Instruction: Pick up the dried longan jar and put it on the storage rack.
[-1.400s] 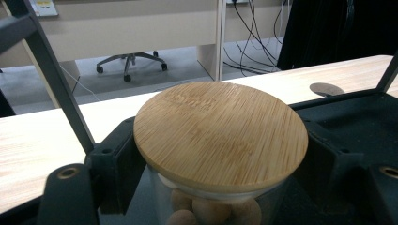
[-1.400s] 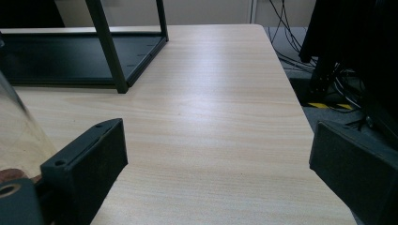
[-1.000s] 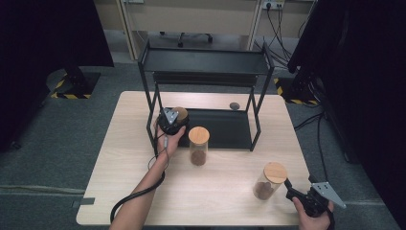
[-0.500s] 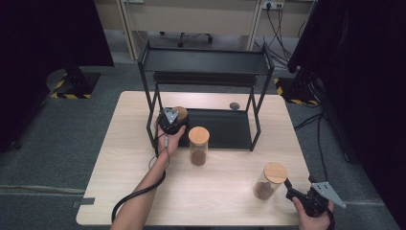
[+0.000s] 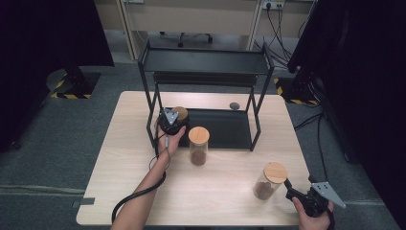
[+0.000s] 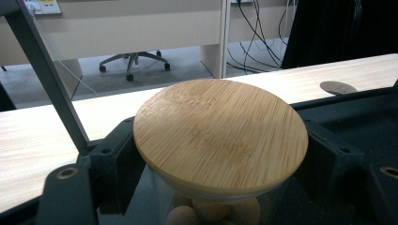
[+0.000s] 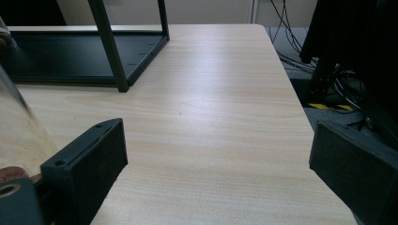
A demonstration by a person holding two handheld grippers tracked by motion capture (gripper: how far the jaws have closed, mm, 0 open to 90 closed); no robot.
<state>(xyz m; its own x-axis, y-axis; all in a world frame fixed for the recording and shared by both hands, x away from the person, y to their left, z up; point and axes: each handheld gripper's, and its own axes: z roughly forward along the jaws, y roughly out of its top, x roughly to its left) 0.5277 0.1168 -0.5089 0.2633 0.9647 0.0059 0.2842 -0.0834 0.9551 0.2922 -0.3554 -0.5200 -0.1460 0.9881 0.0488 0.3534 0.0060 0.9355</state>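
In the high view I see my left tongs (image 5: 172, 120) at the front left corner of the black rack (image 5: 206, 62), pinching a jar with a bamboo lid (image 5: 180, 113) that is over the rack's bottom tray. A second jar (image 5: 198, 145) stands on the bench (image 5: 134, 182) just in front of the tray, and a third jar (image 5: 268, 180) stands near the right front corner, close beside my right tongs (image 5: 293, 189).

In the left gripper view the two black jaws are on both sides of the held jar (image 6: 220, 136), just under the round lid, and I see brown round pieces through the glass.

In the right gripper view the jaws are spread wide with only bare bench (image 7: 211, 117) between them; the glass of a jar (image 7: 14, 136) is at the left edge, beside the left jaw.
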